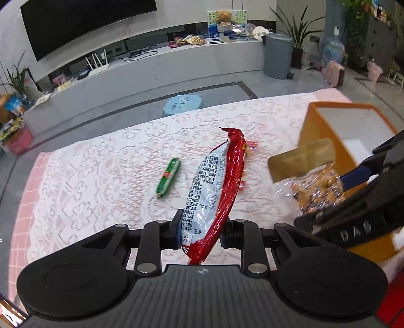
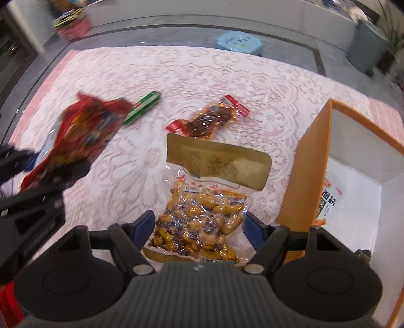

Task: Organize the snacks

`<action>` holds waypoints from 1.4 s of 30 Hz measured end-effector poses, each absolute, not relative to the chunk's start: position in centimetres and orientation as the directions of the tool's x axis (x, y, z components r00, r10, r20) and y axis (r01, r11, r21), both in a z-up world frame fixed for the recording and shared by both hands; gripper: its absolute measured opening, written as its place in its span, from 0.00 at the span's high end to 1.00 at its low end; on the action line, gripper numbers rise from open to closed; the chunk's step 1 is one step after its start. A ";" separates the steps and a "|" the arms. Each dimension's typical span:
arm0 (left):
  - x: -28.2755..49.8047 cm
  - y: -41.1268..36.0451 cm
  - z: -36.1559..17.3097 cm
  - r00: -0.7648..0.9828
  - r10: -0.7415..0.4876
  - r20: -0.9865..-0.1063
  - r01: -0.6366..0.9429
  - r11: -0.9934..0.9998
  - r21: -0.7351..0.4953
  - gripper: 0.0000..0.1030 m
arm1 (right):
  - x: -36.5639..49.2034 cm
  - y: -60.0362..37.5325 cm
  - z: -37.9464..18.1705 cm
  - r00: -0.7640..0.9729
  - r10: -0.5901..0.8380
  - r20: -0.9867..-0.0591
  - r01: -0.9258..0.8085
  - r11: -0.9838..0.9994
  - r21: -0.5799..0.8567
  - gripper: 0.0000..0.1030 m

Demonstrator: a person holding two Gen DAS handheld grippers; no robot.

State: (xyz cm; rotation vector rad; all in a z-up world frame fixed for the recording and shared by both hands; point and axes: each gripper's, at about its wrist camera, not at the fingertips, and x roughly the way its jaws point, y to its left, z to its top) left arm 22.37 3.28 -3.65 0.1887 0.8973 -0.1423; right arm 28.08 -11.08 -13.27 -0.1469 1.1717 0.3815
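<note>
Snacks on lace-covered worktop (image 1: 101, 164); grey floor beyond its far edge. Orange box (image 2: 303, 181) at right edge. Left fingers (image 1: 202, 227) clenched on red bag (image 1: 222, 181); right fingers (image 2: 199, 224) grasping peanut pack (image 2: 202, 219). Green sausage (image 1: 168, 180) lies in open middle.

Red snack bag (image 1: 222, 191), green sausage stick (image 1: 168, 180), orange box (image 2: 310, 161)

Wall television (image 1: 83, 22), grey bin (image 1: 277, 54), blue stool (image 1: 183, 103), teddy bear (image 1: 224, 17)
</note>
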 end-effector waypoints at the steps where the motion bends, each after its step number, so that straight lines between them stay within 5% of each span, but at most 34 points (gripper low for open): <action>1: 22.1 3.1 -3.3 0.613 -0.057 -0.788 0.204 0.975 0.089 0.72 | 27.5 -11.3 -12.8 0.336 0.220 -0.916 -0.383 0.920 0.081 0.29; 16: 20.4 -3.7 -0.4 0.565 -0.226 -0.794 0.333 0.942 -0.032 0.72 | 22.9 -18.3 -8.1 0.394 0.193 -0.898 -0.463 0.886 -0.012 0.34; 17: 20.5 -4.4 -0.4 0.559 -0.240 -0.794 0.347 0.937 -0.039 0.72 | 22.7 -19.1 -8.0 0.403 0.179 -0.897 -0.460 0.887 -0.029 0.46; 18: 20.5 -5.2 -0.4 0.553 -0.253 -0.794 0.358 0.932 -0.047 0.72 | 22.8 -20.0 -7.9 0.397 0.166 -0.903 -0.454 0.890 -0.036 0.87; 19: 20.7 -6.1 -0.4 0.547 -0.268 -0.793 0.372 0.926 -0.056 0.72 | 23.1 -20.9 -7.9 0.384 0.164 -0.909 -0.438 0.899 -0.023 0.99; 26: 21.5 -9.1 -1.4 0.523 -0.288 -0.802 0.417 0.907 -0.054 0.72 | 23.4 -25.4 -9.1 0.350 0.186 -0.918 -0.357 0.932 0.053 0.95; 33: 22.0 -4.5 -3.5 0.519 -0.193 -0.833 0.309 0.951 -0.028 0.72 | 22.2 -22.2 -10.5 0.355 0.305 -0.884 -0.478 0.871 0.108 0.90; 41: 21.9 0.8 -5.6 0.512 -0.108 -0.852 0.186 0.982 -0.013 0.72 | 23.9 -15.2 -13.7 0.314 0.354 -0.881 -0.540 0.830 0.141 0.64; 42: 21.9 1.3 -6.0 0.508 -0.105 -0.855 0.177 0.984 -0.016 0.72 | 24.3 -14.5 -14.2 0.318 0.351 -0.881 -0.532 0.835 0.141 0.55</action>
